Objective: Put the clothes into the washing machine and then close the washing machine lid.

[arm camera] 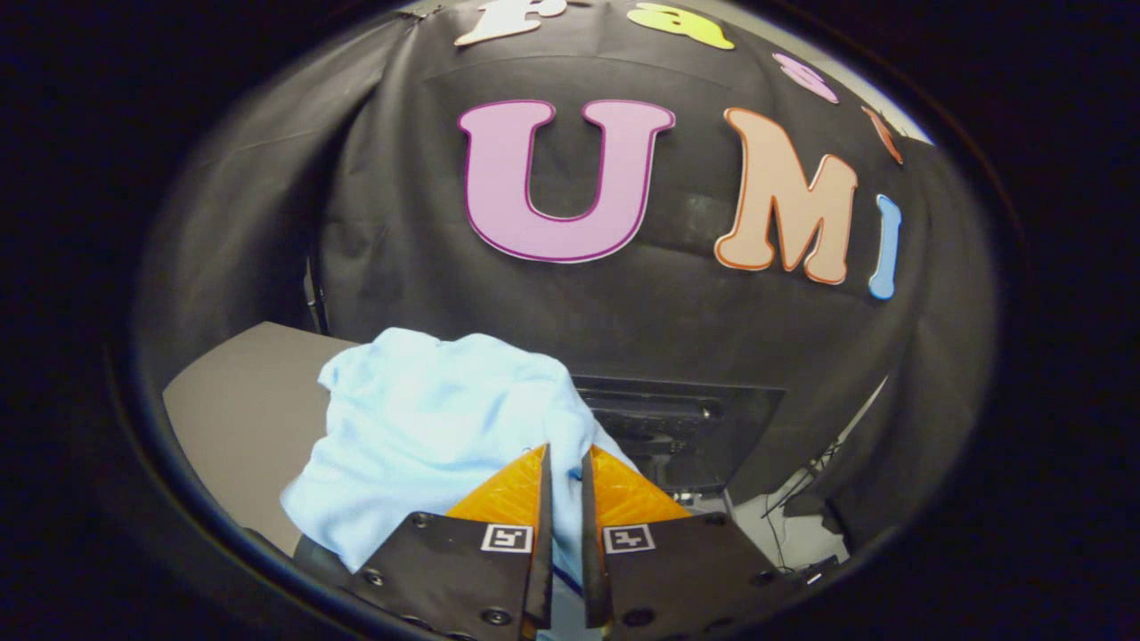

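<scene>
A light blue garment (427, 427) hangs bunched from my gripper (566, 458), whose two fingers are nearly closed with the cloth pinched in the narrow gap between them. The cloth drapes down to the left of the fingers, lifted above a grey-brown tabletop (240, 409). Beyond and to the right of the fingers sits a dark box-shaped appliance (686, 427) against the black wall; I cannot tell whether its lid is up or down.
The black cloth wall (623, 312) rises close behind the table and the dark appliance. To the right, below the appliance, a pale floor (784, 534) carries thin cables and a stand leg.
</scene>
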Motion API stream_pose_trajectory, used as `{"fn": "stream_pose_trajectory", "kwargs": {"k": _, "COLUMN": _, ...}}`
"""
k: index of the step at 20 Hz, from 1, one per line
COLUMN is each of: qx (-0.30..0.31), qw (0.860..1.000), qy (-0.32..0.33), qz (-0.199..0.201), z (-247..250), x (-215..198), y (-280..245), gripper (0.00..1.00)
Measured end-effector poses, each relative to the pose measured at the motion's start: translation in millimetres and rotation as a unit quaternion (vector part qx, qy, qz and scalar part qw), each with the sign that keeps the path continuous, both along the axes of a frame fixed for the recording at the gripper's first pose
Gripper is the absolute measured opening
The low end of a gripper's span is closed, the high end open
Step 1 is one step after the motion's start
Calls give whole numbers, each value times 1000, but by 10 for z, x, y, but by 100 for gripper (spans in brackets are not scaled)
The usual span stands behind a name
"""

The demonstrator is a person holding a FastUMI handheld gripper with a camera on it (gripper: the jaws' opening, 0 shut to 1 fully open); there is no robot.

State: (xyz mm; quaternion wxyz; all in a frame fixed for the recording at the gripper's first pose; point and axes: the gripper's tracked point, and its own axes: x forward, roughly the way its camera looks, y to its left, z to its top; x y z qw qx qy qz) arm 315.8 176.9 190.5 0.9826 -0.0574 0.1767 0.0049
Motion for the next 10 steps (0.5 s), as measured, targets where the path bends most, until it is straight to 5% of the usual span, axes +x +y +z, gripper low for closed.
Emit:
{"fn": "stream_pose_trajectory", "kwargs": {"k": 8, "qx": -21, "qw": 998, "qy": 26, "qz": -49, "z": -480, "x": 114, "y": -392, "gripper": 14}}
{"fn": "stream_pose_trajectory", "kwargs": {"k": 10, "qx": -17, "qw": 997, "qy": 22, "qz": -72, "z": -535, "x": 117, "y": -526, "gripper": 26}}
